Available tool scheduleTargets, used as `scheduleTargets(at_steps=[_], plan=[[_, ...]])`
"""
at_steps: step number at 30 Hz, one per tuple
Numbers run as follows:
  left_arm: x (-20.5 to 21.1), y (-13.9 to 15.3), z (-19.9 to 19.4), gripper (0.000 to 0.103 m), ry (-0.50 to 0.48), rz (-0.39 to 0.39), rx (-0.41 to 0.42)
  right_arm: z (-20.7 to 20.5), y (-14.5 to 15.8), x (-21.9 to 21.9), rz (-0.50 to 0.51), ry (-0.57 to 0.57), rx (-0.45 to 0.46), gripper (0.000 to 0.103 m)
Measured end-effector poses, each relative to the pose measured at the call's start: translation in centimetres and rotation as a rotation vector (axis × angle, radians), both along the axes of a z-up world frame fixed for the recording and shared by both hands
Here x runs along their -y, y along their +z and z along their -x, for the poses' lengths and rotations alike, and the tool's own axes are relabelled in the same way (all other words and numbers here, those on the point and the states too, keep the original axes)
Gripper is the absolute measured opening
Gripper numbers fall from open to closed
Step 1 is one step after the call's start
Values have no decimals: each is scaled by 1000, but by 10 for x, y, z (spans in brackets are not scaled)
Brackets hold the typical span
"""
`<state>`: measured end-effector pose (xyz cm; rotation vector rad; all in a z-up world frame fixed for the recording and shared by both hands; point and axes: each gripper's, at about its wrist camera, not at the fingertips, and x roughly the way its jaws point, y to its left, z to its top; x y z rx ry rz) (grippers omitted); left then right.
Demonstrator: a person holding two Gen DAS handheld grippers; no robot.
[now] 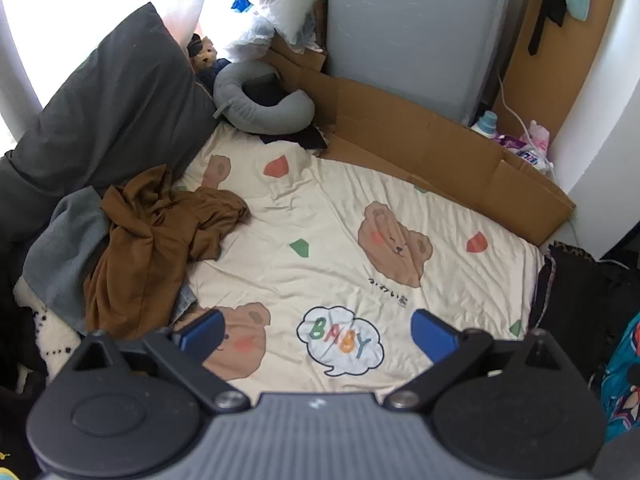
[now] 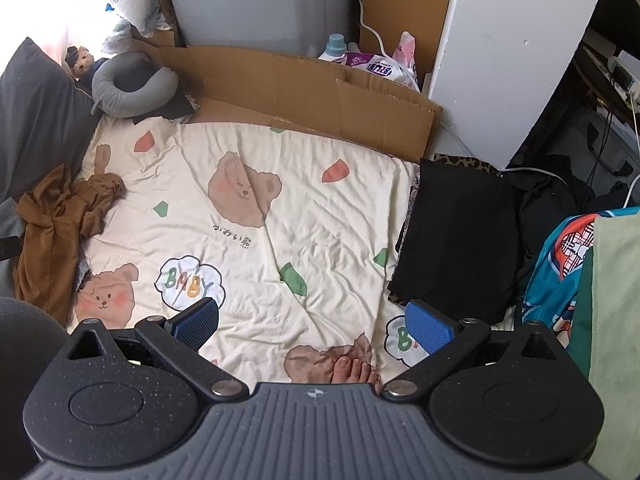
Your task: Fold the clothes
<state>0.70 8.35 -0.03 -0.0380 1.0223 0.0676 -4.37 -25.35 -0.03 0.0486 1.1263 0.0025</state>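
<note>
Step in hand, as judged: fetching the next garment to fold. Both grippers hover above the bed, empty. The left gripper (image 1: pixel 316 330) has its blue pads spread wide with nothing between them; the right gripper (image 2: pixel 314 320) is likewise spread and holds nothing.

The brown garment (image 1: pixel 160 236) lies crumpled at the left edge of the cartoon-bear bedsheet (image 1: pixel 340 208), partly over a grey-blue cloth (image 1: pixel 68 248) and against the dark grey pillow (image 1: pixel 116 108). It sits ahead and to the left of the left gripper, near but not touching. From the right gripper it is well apart, far left.

Recommendation: reach with the left gripper for one outer edge of the garment rather than the bunched middle, lift it free of the grey-blue cloth, then spread it flat on the open middle of the sheet. A folded black garment (image 2: pixel 456 232) already rests at the right edge; keep clear of it. Toes (image 2: pixel 352 368) show at the near edge.
</note>
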Motion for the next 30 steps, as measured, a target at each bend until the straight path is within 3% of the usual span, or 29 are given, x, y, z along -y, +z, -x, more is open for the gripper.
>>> scheduleTargets(at_steps=[19, 30], plan=[[-4, 1, 1, 100, 11, 19, 8, 0, -1, 4, -34, -17, -5, 103], [-2, 1, 1, 100, 1, 17, 10, 5, 3, 0, 36, -23, 24, 103]])
